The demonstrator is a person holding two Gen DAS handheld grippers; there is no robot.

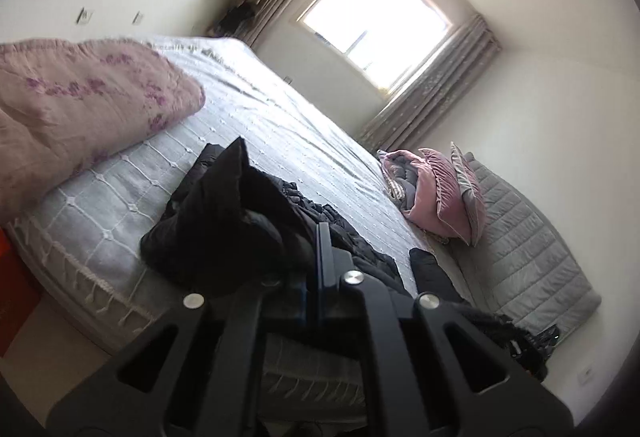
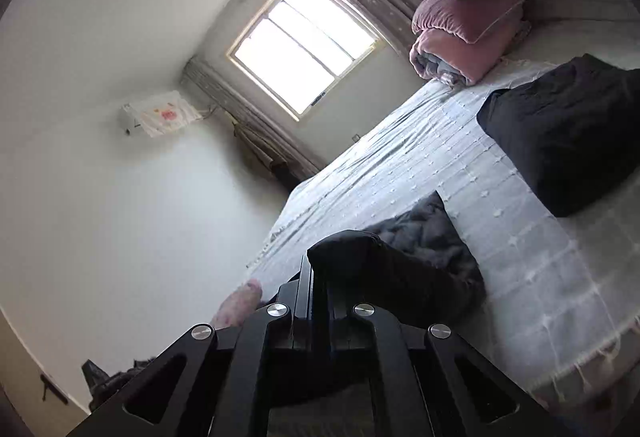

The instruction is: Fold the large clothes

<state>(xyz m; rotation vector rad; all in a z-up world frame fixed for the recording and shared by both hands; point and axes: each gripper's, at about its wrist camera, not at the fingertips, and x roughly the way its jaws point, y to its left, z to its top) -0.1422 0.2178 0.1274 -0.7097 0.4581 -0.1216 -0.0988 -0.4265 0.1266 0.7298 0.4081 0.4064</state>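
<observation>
So the big black padded jacket (image 1: 224, 221) is lying bunched up on the pale grey tufted bedspread (image 1: 280, 125) near the bed's edge, and both tools have hold of it: the left gripper (image 1: 323, 237) is pinched tight on a dark fold, and the right gripper (image 2: 316, 277) is clamped on another edge (image 2: 344, 245). A pink floral quilt (image 1: 80, 101) sits beside it, with pink cushions (image 1: 436, 193) further off by the grey headboard (image 1: 532, 249).
</observation>
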